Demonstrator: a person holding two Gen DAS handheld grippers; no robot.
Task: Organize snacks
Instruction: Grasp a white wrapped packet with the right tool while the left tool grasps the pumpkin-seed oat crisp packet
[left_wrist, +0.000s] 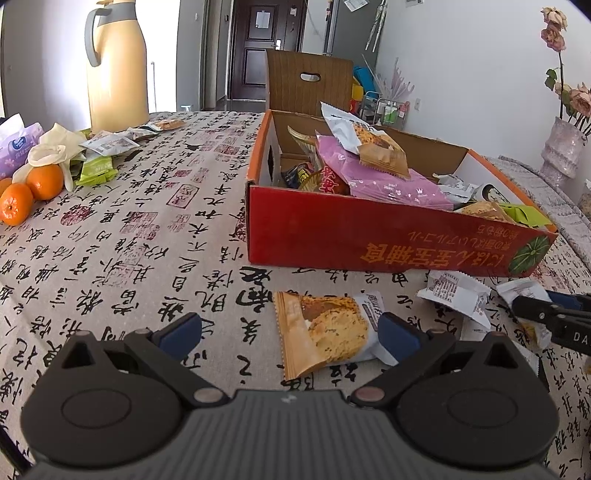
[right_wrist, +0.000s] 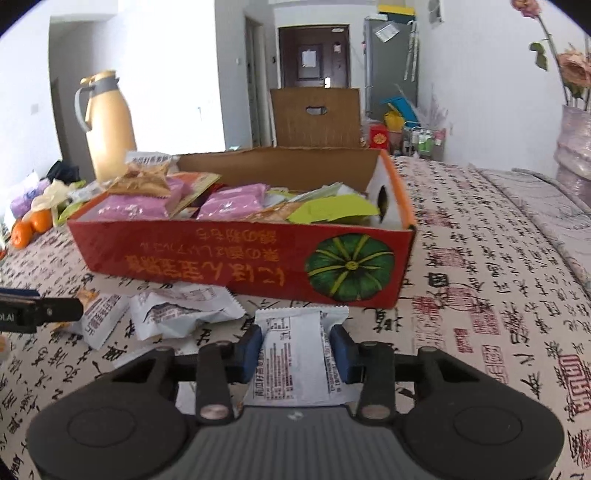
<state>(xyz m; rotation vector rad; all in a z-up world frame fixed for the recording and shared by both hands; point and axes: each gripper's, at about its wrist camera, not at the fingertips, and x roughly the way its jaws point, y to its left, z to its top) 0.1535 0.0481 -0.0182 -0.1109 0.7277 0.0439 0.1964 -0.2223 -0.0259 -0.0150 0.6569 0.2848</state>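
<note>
Currently left tool (left_wrist: 290, 330) spread wide, low over the counter (left_wrist: 147, 240); an orange-and-white biscuit packet (left_wrist: 325, 332) lies flat between its fingers, right pad touching the packet's white end. Right tool (right_wrist: 295, 349) clamped on a white snack packet (right_wrist: 295, 354), both blue pads pressed to its sides. Red cardboard box (right_wrist: 240, 258) at 12 o'clock from both tools, heaped with pink and green packets. Two more white packets (right_wrist: 184, 314) lie on the counter at 10 o'clock from the right tool
</note>
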